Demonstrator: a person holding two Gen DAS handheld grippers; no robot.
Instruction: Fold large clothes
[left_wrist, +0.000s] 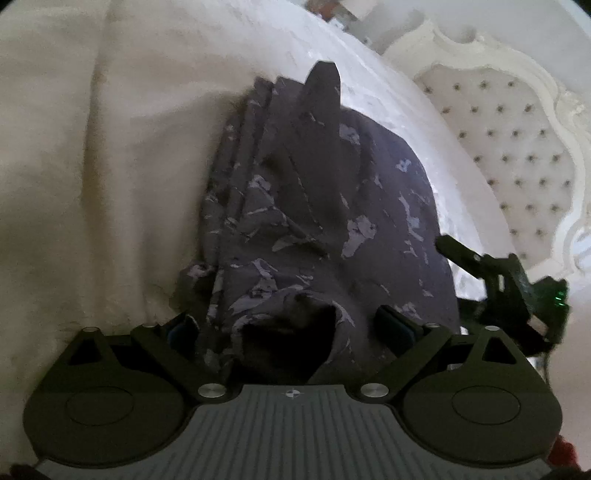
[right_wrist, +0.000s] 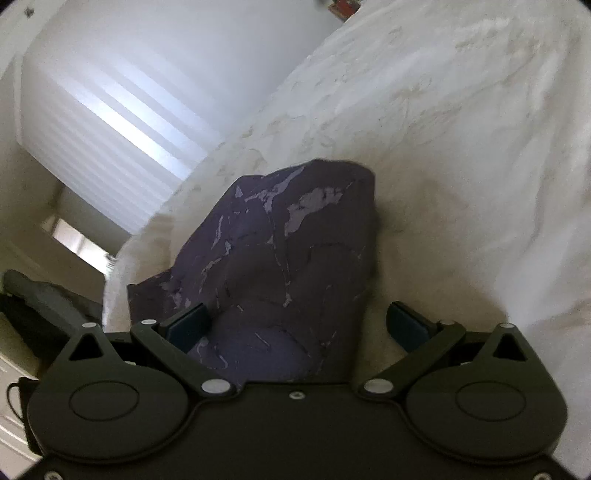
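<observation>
Garment (left_wrist: 314, 206), dark and patterned, lies folded in a stack on the white bed (left_wrist: 92, 166); my left gripper (left_wrist: 291, 325) and right gripper (right_wrist: 306, 325) gape wide, holding nothing. Folding looks nearly done.

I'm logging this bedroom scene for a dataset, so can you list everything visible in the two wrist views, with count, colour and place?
garment: one, dark grey-purple with pale blotches, bunched in folds on the bedspread, between both grippers' open jaws.
bedspread: one, cream-white, textured, under the garment.
headboard: one, white, button-tufted with a carved frame, upper right of the left wrist view.
window blind: one, white, slatted, lit, upper left of the right wrist view.
dark items: count unclear, black and grey, beside the bed at the left edge of that view.
left gripper: one, black, open, cloth lying loosely between the fingers.
right gripper: one, black, open over the garment's near edge.
</observation>
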